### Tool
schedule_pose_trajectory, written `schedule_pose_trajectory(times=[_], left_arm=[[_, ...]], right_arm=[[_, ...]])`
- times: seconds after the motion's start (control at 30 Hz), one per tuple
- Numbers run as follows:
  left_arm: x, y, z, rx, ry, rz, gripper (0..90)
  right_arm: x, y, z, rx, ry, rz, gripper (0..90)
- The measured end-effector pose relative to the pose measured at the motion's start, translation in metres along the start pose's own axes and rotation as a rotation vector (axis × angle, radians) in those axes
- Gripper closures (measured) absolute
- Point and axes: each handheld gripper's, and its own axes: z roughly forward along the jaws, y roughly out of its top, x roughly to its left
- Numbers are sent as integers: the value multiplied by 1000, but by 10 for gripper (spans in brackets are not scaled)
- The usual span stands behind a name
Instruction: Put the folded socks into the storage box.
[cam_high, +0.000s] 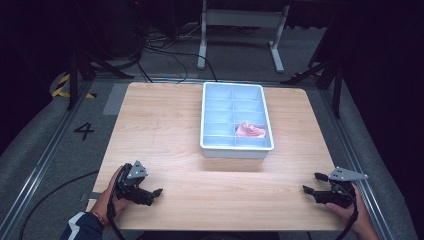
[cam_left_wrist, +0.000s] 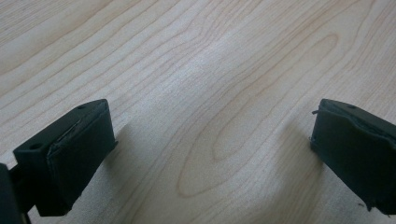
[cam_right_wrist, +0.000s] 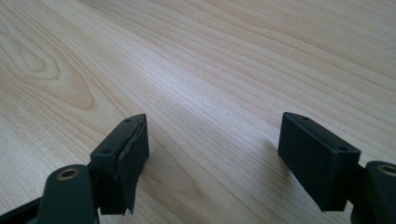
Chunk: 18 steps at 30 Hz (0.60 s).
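Crumpled pink cloth (cam_high: 250, 130) – rectangular pale-blue divided tray (cam_high: 209, 145), woodgrain table (cam_high: 160, 125)

A crumpled pink cloth (cam_high: 250, 131) lies in the light-blue divided tray's (cam_high: 204, 120) near right compartment.

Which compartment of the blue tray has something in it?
The right-hand compartment in the second row from the near end of the tray. It holds a crumpled pink cloth; every other compartment shows only bare blue floor.
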Motion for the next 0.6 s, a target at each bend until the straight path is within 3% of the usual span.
schedule_pose_trajectory(times=[0.6], left_arm=[[1, 1, 0, 5, 10, 1, 0]], right_arm=[[0, 0, 0, -1, -1, 3, 249]])
